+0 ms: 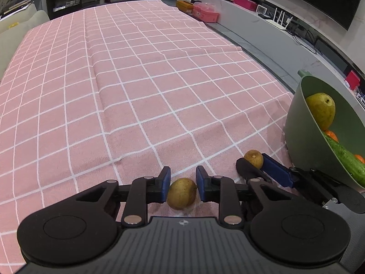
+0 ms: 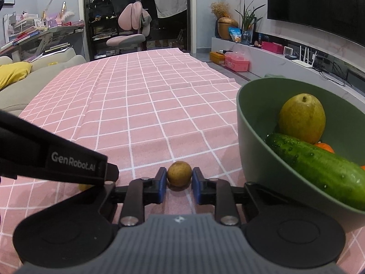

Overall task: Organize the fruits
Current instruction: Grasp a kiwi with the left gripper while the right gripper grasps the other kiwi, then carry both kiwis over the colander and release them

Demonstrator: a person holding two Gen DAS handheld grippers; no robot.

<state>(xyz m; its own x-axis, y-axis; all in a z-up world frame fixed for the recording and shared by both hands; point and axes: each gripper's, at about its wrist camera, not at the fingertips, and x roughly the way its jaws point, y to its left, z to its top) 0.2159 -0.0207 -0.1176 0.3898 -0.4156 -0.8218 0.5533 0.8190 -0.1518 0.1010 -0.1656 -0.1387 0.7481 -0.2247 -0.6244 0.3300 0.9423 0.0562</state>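
Two small brown-yellow round fruits lie on the pink checked tablecloth. My left gripper (image 1: 183,183) is open around one fruit (image 1: 181,193); a small gap shows on the right side. My right gripper (image 2: 179,181) is open around the other fruit (image 2: 179,174), pads close to its sides; both also show in the left wrist view, the gripper (image 1: 254,159) and its fruit (image 1: 253,158). A green bowl (image 2: 247,123) at the right holds a pear (image 2: 302,118), a cucumber (image 2: 319,166) and oranges (image 2: 325,147).
The pink tablecloth (image 1: 136,80) stretches far ahead. The left gripper's body (image 2: 57,159) crosses the right wrist view at the left. A grey sofa with a yellow cushion (image 2: 13,73) lies left; a TV shelf with boxes (image 2: 237,61) lies right.
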